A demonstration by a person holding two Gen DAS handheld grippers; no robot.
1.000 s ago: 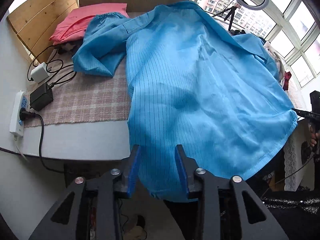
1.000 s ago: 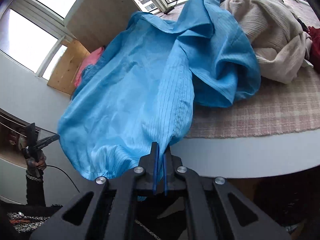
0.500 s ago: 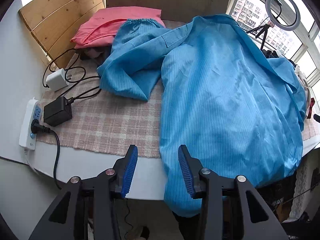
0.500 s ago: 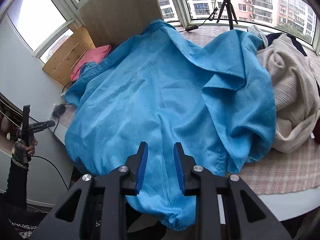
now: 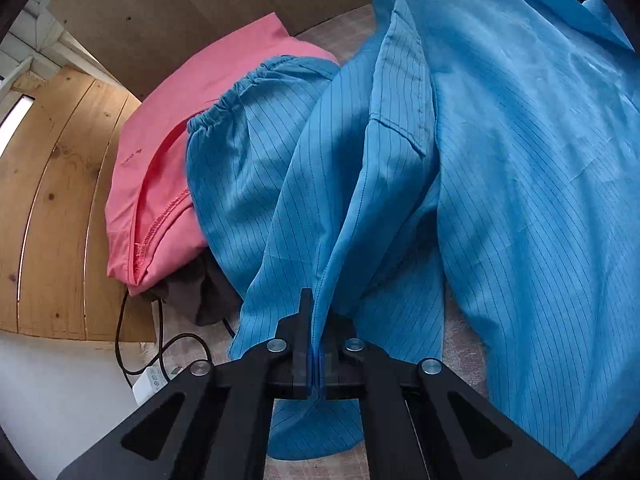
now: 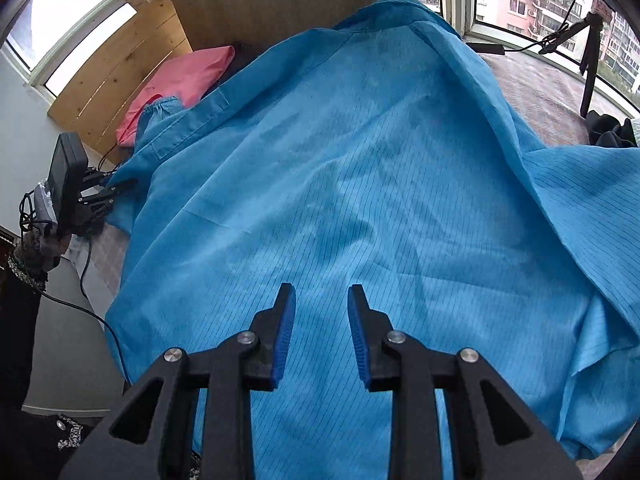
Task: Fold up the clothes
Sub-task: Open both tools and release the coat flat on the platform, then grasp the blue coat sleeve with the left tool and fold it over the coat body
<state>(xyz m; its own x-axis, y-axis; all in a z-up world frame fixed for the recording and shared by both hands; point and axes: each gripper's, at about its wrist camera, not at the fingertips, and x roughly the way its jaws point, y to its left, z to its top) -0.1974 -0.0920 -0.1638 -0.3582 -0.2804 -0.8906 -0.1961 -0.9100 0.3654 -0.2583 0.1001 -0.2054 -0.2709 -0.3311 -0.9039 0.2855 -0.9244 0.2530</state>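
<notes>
Showing, in left wrist view only: left gripper [image 5: 316, 344] w/ jaws pressed together, clamping a fold of the blue coat [image 5: 500, 184] at its sleeve part, near the scene's left. Also showing there the elastic cuff [image 5: 224, 108] lying on a pink garment [image 5: 160, 152], a dark cloth [image 5: 192, 296] under it, a black cable [image 5: 160, 344] and white charger [image 5: 154, 380] in front.

Showing, in right wrist view only: right gripper [image 6: 321, 332] w/ blue pads apart, gripping nothing, hovering over the coat's near hem; windows w/ buildings far right; a tripod [image 6: 588, 52] on the far right; the other gripper [image 6: 76, 196] seen from outside at left edge, held by a hand [image 6: 44, 244].

Lying spread across the bed, back side up: coat [image 6: 380, 184], light blue w/ thin dark pinstripes, wrinkled, near hem hanging over the near edge, right sleeve bunching at far right.
</notes>
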